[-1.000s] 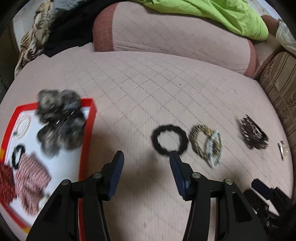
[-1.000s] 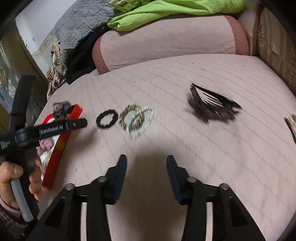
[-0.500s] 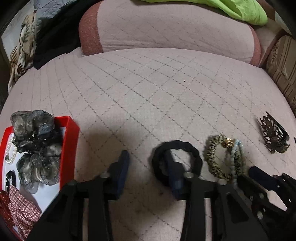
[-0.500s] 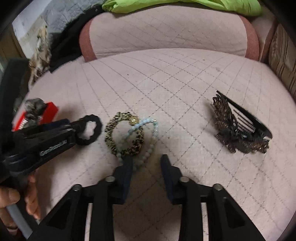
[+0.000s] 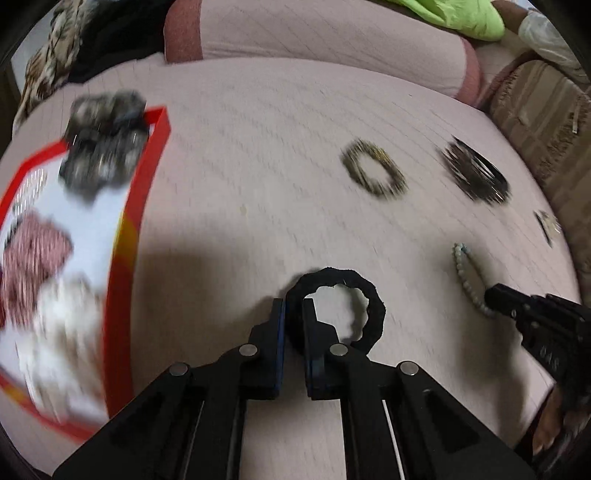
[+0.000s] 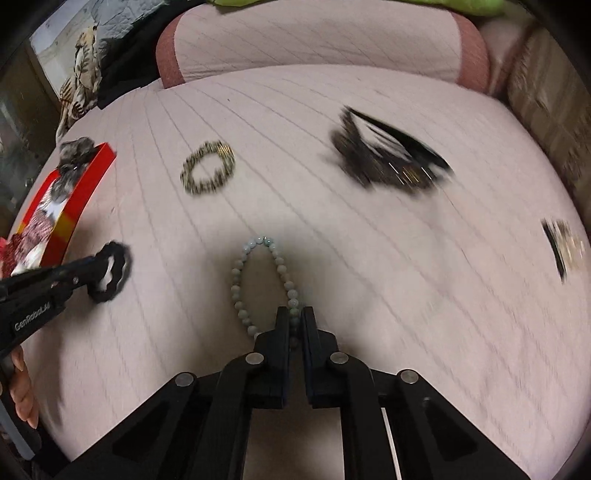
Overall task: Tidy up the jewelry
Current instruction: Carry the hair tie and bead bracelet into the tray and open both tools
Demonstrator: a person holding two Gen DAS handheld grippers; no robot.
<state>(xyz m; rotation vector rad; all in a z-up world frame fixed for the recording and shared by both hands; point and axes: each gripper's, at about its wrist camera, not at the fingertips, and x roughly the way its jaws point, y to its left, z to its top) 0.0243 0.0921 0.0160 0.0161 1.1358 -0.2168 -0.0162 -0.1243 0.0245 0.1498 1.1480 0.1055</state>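
A pink quilted bed (image 6: 369,240) fills the view, with a matching bolster (image 6: 314,40) behind it. A lime-green cloth (image 5: 454,18) lies on the bolster; a brown striped cushion (image 5: 535,122) sits right.

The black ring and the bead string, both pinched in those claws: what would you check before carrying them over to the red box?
1. Left gripper shut on the black hair tie: ok, its jaws have just closed on the band.
2. Right gripper shut on the pale bead bracelet: ok, its jaws have just closed on one strand.
3. Bracelet free of the leopard-print band: ok, they lie apart.
4. Room in the red tray: cannot tell, blurred and already crowded.
5. Path across the pink quilt to the tray: ok.
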